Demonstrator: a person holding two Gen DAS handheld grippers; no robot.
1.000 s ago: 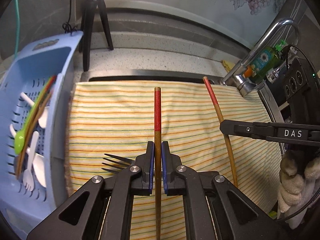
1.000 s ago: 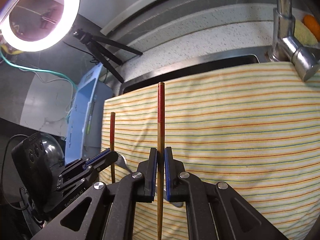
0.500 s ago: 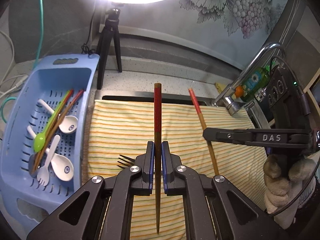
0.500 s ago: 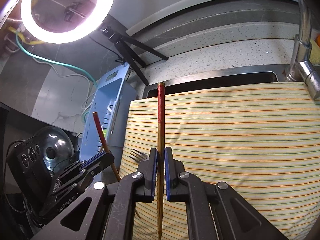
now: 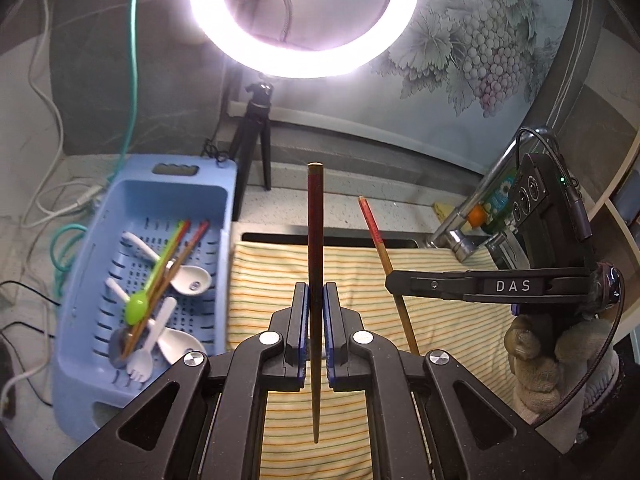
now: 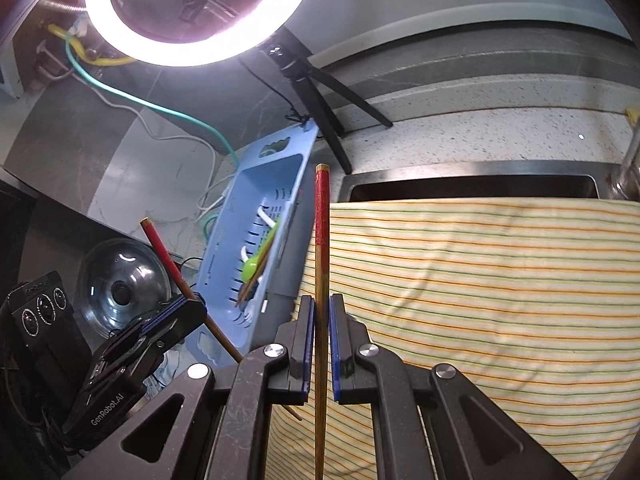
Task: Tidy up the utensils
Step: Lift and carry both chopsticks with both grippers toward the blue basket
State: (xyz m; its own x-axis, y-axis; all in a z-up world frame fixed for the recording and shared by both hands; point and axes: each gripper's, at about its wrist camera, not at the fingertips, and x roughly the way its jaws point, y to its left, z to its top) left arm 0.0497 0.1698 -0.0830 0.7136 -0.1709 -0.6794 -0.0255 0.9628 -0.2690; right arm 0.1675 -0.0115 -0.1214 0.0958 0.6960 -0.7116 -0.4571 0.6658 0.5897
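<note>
Each gripper's jaws pinch one red-tipped chopstick, its long axis running straight ahead: the left gripper [image 5: 316, 316] holds the left chopstick [image 5: 315, 248], the right gripper [image 6: 321, 340] the right chopstick [image 6: 321, 264]. The blue basket [image 5: 120, 216] lies off to the left, nearer the left hand.

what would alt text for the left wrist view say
The left gripper is shut on a red-topped chopstick above a striped cloth. To its right the right gripper holds a second chopstick; a blue basket of utensils sits left, under a ring light.
</note>
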